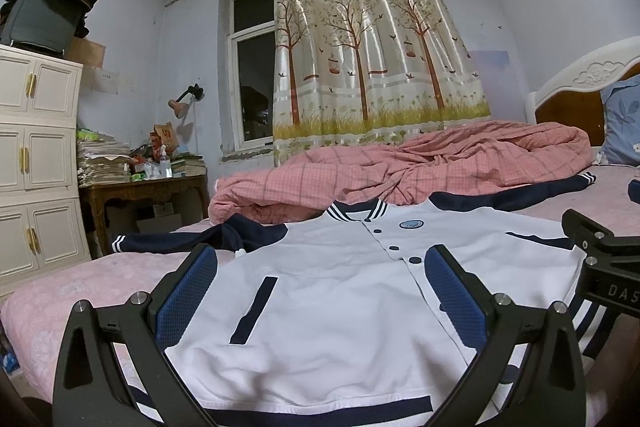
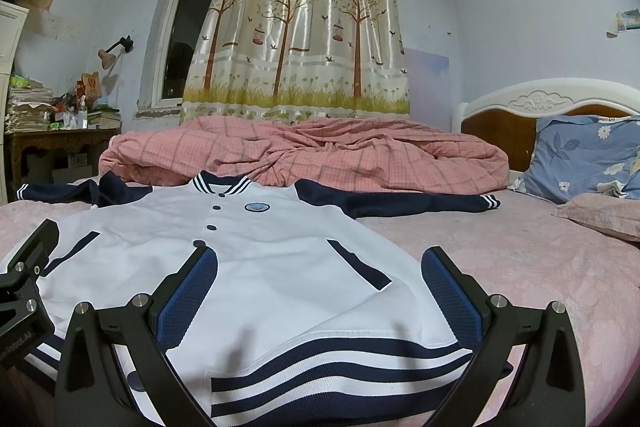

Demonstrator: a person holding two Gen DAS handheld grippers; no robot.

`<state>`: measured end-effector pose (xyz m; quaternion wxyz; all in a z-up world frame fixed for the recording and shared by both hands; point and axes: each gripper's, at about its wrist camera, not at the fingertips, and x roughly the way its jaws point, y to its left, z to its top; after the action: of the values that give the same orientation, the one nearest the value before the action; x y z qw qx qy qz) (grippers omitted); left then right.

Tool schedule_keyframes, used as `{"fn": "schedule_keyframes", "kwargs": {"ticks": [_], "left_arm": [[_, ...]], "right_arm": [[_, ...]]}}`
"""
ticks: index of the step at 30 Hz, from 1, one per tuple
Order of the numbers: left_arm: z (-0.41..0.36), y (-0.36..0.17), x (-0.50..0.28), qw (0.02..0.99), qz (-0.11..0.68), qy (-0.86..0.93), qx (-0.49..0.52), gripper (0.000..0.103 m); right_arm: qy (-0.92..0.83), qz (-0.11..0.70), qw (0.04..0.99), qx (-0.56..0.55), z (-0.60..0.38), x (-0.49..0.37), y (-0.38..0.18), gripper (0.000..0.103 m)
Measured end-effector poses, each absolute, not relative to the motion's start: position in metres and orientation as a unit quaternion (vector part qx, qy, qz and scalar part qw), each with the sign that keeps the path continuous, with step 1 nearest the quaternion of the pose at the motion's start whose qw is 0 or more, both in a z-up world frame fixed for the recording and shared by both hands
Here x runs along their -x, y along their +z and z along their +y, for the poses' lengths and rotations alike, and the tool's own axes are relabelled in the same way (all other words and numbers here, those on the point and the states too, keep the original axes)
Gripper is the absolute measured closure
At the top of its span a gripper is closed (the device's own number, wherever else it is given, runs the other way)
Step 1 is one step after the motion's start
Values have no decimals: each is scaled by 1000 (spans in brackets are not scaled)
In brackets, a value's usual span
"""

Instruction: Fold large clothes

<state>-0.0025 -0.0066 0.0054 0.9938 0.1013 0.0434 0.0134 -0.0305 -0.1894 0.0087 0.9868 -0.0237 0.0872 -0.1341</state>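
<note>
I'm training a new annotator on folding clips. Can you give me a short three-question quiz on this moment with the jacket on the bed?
1. True or false: the white jacket is already folded in half.
2. Multiple choice: where do the jacket's navy sleeves lie? A) tucked under the body B) spread out to both sides C) crossed over the chest
3. Short answer: what are the left gripper and right gripper holding?

Key
1. False: it lies flat, front up, buttons showing, on the pink bedsheet.
2. B.
3. Nothing: both are open, hovering at the striped hem end, with the pink checked quilt bunched beyond the collar.
</note>
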Motion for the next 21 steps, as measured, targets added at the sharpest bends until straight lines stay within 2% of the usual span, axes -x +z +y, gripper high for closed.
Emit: {"fn": "schedule_keyframes", "kwargs": {"ticks": [21], "left_arm": [[-18, 5, 2, 996, -2, 14, -87, 0]], "right_arm": [[-133, 89, 987, 25, -191, 31, 5, 0]]}}
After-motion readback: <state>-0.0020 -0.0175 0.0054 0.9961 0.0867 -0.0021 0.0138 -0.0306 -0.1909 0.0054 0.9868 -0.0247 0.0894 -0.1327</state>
